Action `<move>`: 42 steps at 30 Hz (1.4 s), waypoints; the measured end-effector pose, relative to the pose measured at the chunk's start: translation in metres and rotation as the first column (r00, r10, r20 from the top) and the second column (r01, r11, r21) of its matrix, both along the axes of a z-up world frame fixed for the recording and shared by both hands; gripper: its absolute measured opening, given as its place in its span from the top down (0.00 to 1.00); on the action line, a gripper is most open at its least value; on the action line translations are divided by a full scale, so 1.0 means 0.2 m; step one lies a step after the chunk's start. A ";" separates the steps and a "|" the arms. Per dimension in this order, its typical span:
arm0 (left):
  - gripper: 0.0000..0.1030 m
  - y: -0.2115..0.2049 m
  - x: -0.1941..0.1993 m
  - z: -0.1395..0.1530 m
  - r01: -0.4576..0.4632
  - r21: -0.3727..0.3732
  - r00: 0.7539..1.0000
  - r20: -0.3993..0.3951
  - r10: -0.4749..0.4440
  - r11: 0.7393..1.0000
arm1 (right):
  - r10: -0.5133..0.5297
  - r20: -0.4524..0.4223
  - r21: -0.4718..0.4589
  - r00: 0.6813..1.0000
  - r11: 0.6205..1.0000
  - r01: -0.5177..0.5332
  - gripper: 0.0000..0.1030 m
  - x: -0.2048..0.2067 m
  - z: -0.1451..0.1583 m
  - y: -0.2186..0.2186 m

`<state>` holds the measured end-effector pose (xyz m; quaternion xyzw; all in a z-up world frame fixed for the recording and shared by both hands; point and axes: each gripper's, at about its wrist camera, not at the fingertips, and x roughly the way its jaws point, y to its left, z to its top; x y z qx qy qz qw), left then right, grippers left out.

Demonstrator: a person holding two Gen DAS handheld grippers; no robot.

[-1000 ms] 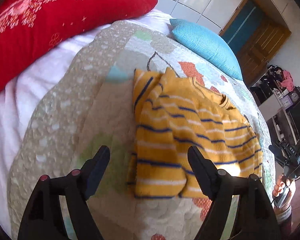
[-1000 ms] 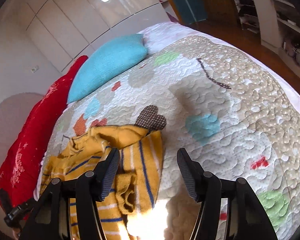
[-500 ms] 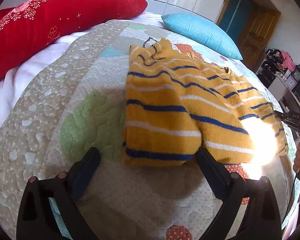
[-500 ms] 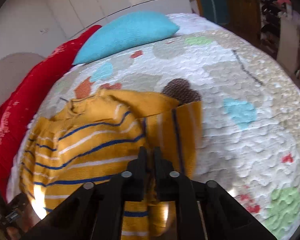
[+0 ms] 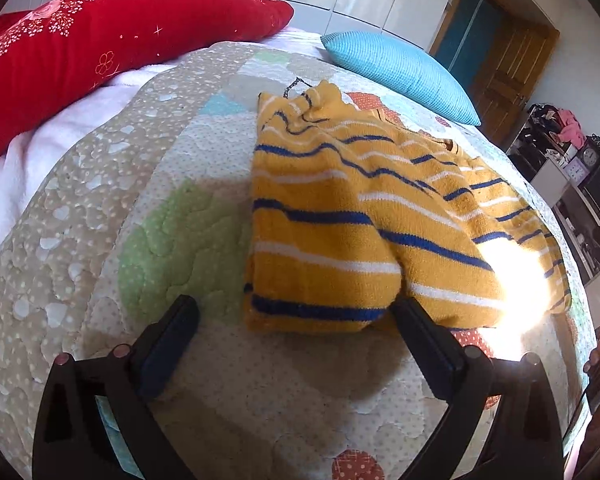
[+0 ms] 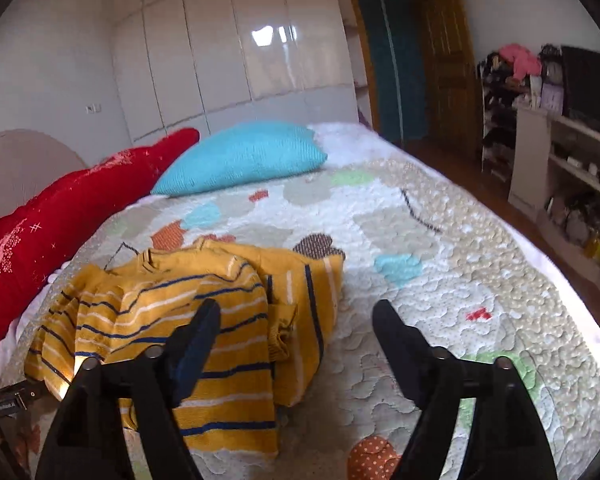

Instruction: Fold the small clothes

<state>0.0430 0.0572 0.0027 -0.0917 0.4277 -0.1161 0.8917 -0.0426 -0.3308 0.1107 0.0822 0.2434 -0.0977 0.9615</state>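
A small yellow sweater with blue and white stripes [image 5: 340, 216] lies partly folded on the patchwork quilt [image 5: 172, 240]. In the left wrist view my left gripper [image 5: 294, 320] is open and empty, low over the quilt, its fingers just short of the sweater's near hem. In the right wrist view the sweater [image 6: 204, 328] lies at lower left with one side folded over the body. My right gripper [image 6: 296, 324] is open and empty, raised above the sweater's right edge.
A red pillow [image 5: 80, 48] and a blue pillow [image 5: 400, 72] lie at the head of the bed. A wooden door [image 6: 444, 68] and cluttered shelves [image 6: 572, 160] stand at the right. A bright sun patch [image 5: 520, 292] falls on the sweater's right side.
My right gripper was shut on the sweater's side half a second ago; it has let go, opened and pulled back upward. My left gripper has come down close to the hem.
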 end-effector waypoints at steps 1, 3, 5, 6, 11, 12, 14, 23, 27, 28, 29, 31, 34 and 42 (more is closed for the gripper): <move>0.04 0.00 0.00 0.00 0.000 -0.001 1.000 0.001 0.000 1.000 | 0.030 0.029 0.012 0.999 0.999 -0.030 0.03 -0.03 -0.01 0.03; 0.04 0.00 0.00 0.00 -0.001 -0.002 1.000 0.003 0.001 1.000 | 0.093 -0.042 0.090 0.995 0.992 -0.089 0.03 -0.01 -0.06 0.06; 0.04 0.00 0.00 0.00 -0.001 -0.007 1.000 0.006 0.001 1.000 | 0.156 -0.150 0.190 0.976 0.974 -0.126 0.06 0.03 -0.15 0.07; 0.04 0.01 -0.01 0.00 -0.002 -0.013 1.000 0.009 0.002 1.000 | 0.181 -0.159 0.215 0.971 0.966 -0.145 0.07 0.03 -0.19 0.08; 0.04 0.04 -0.02 0.00 -0.004 -0.069 1.000 0.024 0.006 0.998 | 0.197 -0.240 0.237 0.950 0.961 -0.140 0.07 0.01 -0.38 0.16; 0.04 0.05 -0.02 0.00 -0.003 -0.081 1.000 0.027 0.006 0.997 | 0.193 -0.248 0.237 0.949 0.962 -0.134 0.07 0.02 -0.39 0.16; 0.04 0.06 -0.02 0.00 -0.002 -0.102 0.999 0.032 0.005 0.995 | 0.200 -0.255 0.246 0.946 0.960 -0.136 0.04 0.03 -0.40 0.15; 0.03 0.12 -0.02 0.00 0.001 -0.192 0.999 0.053 0.010 0.981 | 0.183 -0.296 0.156 0.937 0.978 -0.142 0.00 0.05 -0.42 0.22; 0.03 0.12 -0.03 0.00 0.000 -0.194 0.998 0.054 0.010 0.981 | 0.172 -0.312 0.131 0.935 0.982 -0.137 0.00 0.05 -0.43 0.24; 0.03 0.12 -0.03 0.00 0.000 -0.193 0.999 0.054 0.010 0.981 | 0.169 -0.315 0.125 0.934 0.983 -0.136 0.00 0.06 -0.43 0.24; 0.03 0.12 -0.03 0.00 0.000 -0.191 0.999 0.053 0.010 0.982 | 0.168 -0.317 0.122 0.933 0.983 -0.135 0.00 0.06 -0.43 0.24; 0.03 0.12 -0.03 0.00 0.000 -0.191 0.999 0.053 0.010 0.982 | 0.170 -0.319 0.126 0.932 0.983 -0.136 0.00 0.06 -0.43 0.24; 0.04 0.12 -0.03 -0.01 -0.001 -0.189 0.999 0.052 0.011 0.982 | 0.184 -0.310 0.156 0.933 0.978 -0.140 0.00 0.06 -0.43 0.22; 0.03 0.12 -0.04 0.00 -0.008 -0.181 0.999 0.049 0.017 0.983 | 0.173 -0.399 0.079 0.900 0.985 -0.154 0.00 0.11 -0.44 0.29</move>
